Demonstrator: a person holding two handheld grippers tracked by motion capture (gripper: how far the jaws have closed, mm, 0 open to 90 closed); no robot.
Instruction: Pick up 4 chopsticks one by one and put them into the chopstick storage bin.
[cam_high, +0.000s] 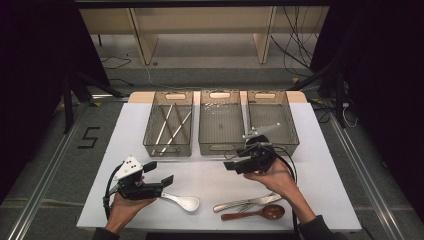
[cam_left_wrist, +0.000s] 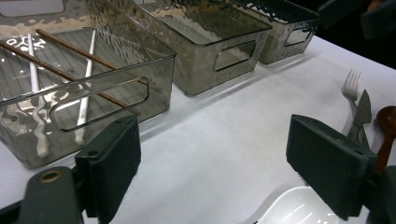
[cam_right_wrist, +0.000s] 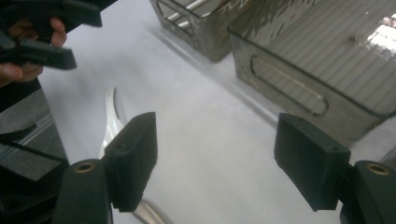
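My left gripper (cam_high: 160, 172) rests at the table's front left, open, with nothing between its jaws. Just right of it lies a white ceramic spoon (cam_high: 184, 202), which sits under the left gripper (cam_left_wrist: 222, 172) by its right jaw as the white spoon (cam_left_wrist: 299, 210). My right gripper (cam_high: 231, 162) hovers in front of the middle bin, pointing left, open and empty. In the right gripper view the right gripper (cam_right_wrist: 219, 161) looks over bare table, the spoon's handle (cam_right_wrist: 109, 119) and the left gripper (cam_right_wrist: 44, 39).
Three clear bins stand at the back: the left bin (cam_high: 150, 131) holds chopsticks (cam_high: 172, 126), the middle bin (cam_high: 220, 145) looks empty, the right bin (cam_high: 292, 127) holds a long metal piece. A fork and knife (cam_high: 247, 202) and a brown spoon (cam_high: 262, 213) lie front right.
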